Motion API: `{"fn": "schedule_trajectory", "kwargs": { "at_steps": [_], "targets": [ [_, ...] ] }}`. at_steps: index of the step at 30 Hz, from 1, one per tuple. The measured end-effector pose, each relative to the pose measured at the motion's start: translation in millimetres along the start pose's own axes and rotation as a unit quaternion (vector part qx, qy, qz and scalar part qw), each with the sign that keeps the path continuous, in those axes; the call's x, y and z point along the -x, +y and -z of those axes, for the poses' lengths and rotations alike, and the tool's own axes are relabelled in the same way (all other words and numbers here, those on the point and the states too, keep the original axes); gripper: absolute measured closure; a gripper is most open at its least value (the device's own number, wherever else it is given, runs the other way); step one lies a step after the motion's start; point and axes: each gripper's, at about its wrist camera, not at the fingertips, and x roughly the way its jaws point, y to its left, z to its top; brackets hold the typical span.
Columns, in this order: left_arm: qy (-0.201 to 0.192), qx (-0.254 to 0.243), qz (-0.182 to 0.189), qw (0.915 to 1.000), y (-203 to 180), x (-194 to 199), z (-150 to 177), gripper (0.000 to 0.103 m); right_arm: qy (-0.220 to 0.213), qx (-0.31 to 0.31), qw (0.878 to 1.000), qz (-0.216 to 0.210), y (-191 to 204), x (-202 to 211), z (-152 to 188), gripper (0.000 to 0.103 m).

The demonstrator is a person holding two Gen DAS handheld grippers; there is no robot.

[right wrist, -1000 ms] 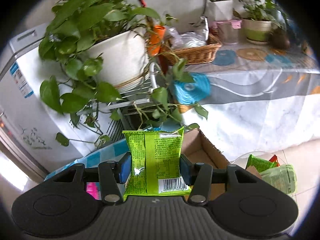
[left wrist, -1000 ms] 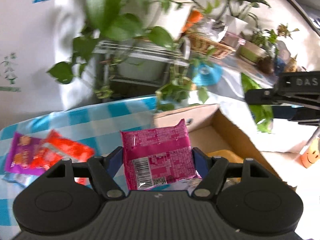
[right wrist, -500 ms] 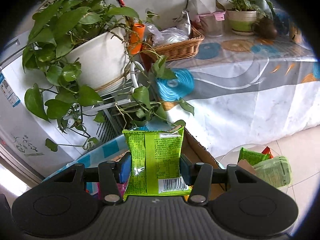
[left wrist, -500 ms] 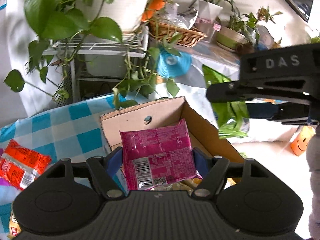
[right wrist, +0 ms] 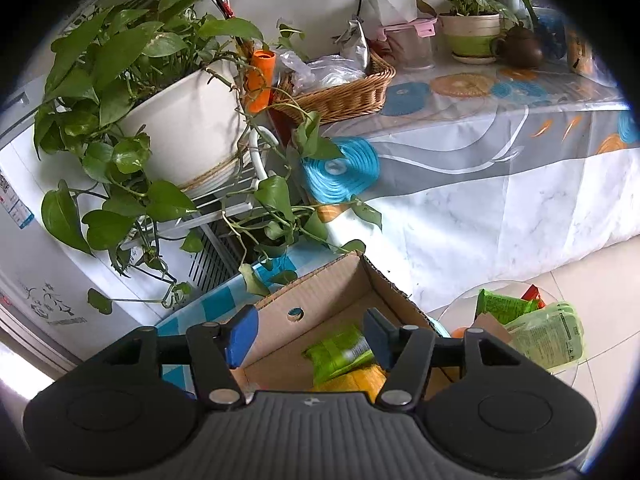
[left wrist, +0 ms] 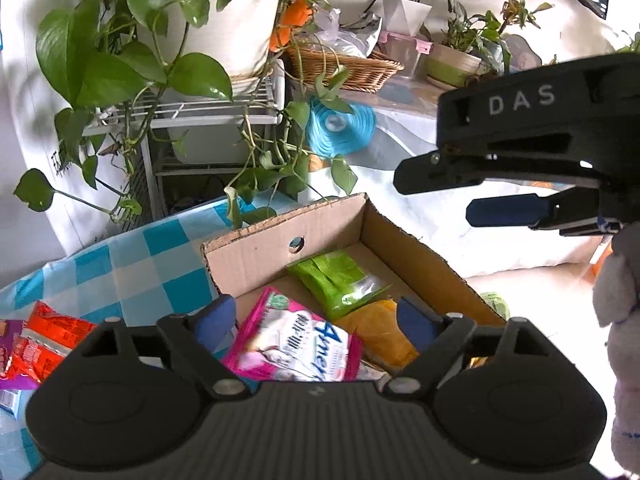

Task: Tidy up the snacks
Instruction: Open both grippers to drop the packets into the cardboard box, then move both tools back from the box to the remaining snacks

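Observation:
An open cardboard box [left wrist: 256, 248] [right wrist: 320, 292] sits on the blue checked tablecloth [left wrist: 132, 264]. Inside it lie a pink snack packet [left wrist: 296, 340], a green snack packet [left wrist: 340, 280] [right wrist: 340, 354] and a yellow packet [left wrist: 380, 328]. My left gripper [left wrist: 316, 316] hangs over the box, its jaws opening, with nothing pressed between them. My right gripper [right wrist: 308, 332] is also above the box, jaws opening and free of the green packet, which is blurred below them. In the left wrist view the right gripper [left wrist: 520, 200] reaches in from the right.
Orange and purple snack packets [left wrist: 36, 344] lie on the cloth at left. A big potted plant [left wrist: 224, 32] on a white rack trails leaves over the box's far side. A clear bin [right wrist: 528, 328] with more packets stands on the floor at right.
Both grippers have let go: the pink packet dropped from the left one and the green packet from the right one into the box. The left gripper moved over the box.

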Motion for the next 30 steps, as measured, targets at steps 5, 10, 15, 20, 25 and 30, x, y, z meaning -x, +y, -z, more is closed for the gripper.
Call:
{"fn": "schedule_trajectory", "kwargs": {
  "at_steps": [5,10,15,20,25,30],
  "targets": [
    [0.0,0.001,-0.001,1.0,2.9,3.9,-2.5,0.015,0.001,0.0,1.0,-0.002,1.5,-0.7,0.0,0.037],
    [-0.001,-0.015,-0.011,0.9998,5.0,9.3,-0.7,0.015,0.002,0.006,1.0,-0.008,5.0,-1.7,0.5,0.036],
    [-0.002,-0.024,-0.021,0.9995,12.5,15.6,-0.7,0.015,0.005,0.012,1.0,-0.012,9.9,-3.9,1.2,0.035],
    [-0.004,-0.028,-0.029,0.9992,23.9,26.2,0.3,0.015,0.011,0.026,0.999,-0.015,18.0,-7.1,3.8,0.034],
    [-0.006,-0.011,-0.031,0.9994,41.5,38.4,3.3,0.015,0.016,0.041,0.999,-0.019,27.7,-9.3,7.4,0.031],
    [-0.003,0.006,-0.041,0.9991,71.0,49.8,8.4,0.015,0.025,0.056,0.998,-0.027,41.3,-14.7,11.6,0.03]
  ]
}}
